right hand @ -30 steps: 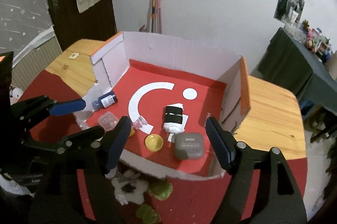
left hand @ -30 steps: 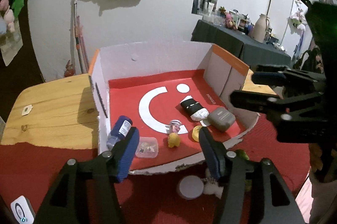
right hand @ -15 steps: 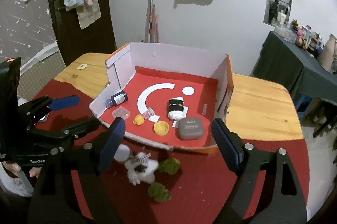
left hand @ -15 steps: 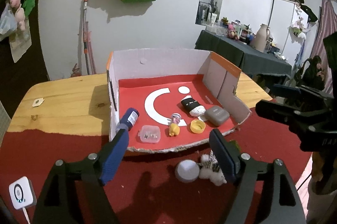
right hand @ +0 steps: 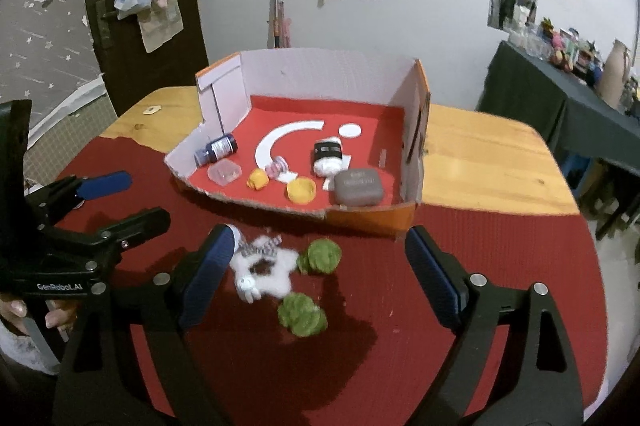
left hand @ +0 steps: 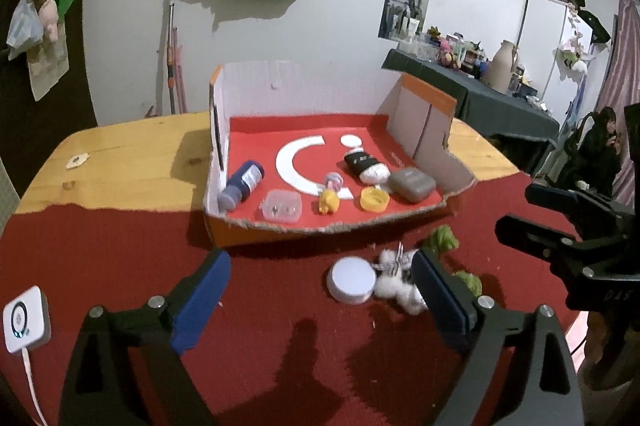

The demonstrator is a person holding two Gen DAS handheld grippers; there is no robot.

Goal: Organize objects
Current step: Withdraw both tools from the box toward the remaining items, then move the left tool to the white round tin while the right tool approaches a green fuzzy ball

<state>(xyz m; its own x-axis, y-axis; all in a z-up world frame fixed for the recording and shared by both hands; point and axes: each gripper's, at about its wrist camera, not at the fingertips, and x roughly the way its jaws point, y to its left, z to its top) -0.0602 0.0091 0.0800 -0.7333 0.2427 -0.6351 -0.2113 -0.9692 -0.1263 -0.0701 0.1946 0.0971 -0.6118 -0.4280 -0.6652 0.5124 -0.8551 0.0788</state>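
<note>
On the red surface (right hand: pixel 480 266), just in front of the box (right hand: pixel 332 82), lie a white fluffy toy (right hand: pixel 268 272), two green balls (right hand: pixel 322 256) and a white lid (left hand: pixel 352 280). Both the right gripper (right hand: pixel 316 268) and left gripper (left hand: pixel 320 290) are opening wide, holding nothing. Pick one ball, at 12 o'clock from the right fingers (right hand: pixel 430 274), and squeeze it softly.

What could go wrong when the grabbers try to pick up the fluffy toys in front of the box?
1. The white plush toy lies against a green pom-pom, so the right gripper, its jaws opening and empty, might pinch both together.
2. The white round lid touches the plush, so the left gripper, also opening and empty, could knock it away.
3. Both grippers sit close together and might bump.
</note>
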